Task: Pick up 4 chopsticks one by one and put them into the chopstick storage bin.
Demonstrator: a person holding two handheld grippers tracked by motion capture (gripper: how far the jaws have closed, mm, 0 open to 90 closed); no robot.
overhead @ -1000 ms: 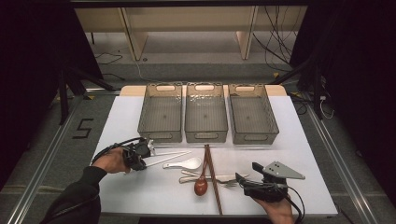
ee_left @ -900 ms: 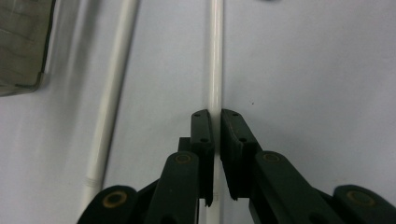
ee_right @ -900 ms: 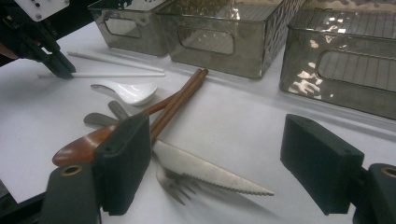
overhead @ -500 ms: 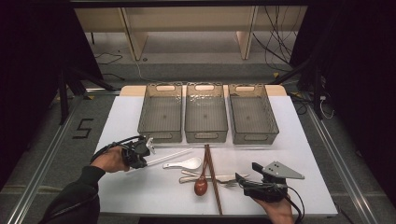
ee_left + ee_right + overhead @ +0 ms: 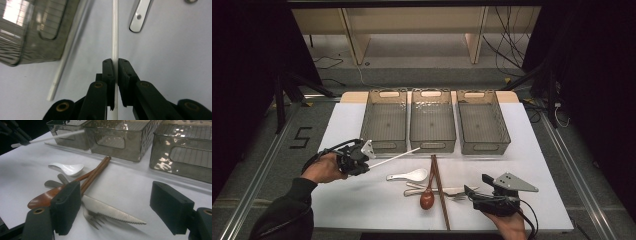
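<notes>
My left gripper (image 5: pixel 362 159) is shut on a white chopstick (image 5: pixel 394 156) and holds it above the table, its far end pointing toward the baskets. In the left gripper view both pads of the left gripper (image 5: pixel 116 62) pinch the chopstick (image 5: pixel 115 30). A second white chopstick (image 5: pixel 65 62) lies on the table beside the left basket (image 5: pixel 30 37). My right gripper (image 5: pixel 472 192) rests at the front right, open, its jaws (image 5: pixel 120 212) wide apart over a serrated knife (image 5: pixel 112 212) and a fork (image 5: pixel 92 218), touching neither.
Three grey mesh baskets (image 5: pixel 387 145) (image 5: pixel 432 145) (image 5: pixel 484 147) stand in a row at the back. In the middle lie a white spoon (image 5: pixel 409 175), a wooden spoon (image 5: pixel 427 197) and brown chopsticks (image 5: pixel 439 190), piled with the knife and fork.
My left hand has risen with the white chopstick, lifting it off the table. The right gripper and the cutlery pile have stayed put.
</notes>
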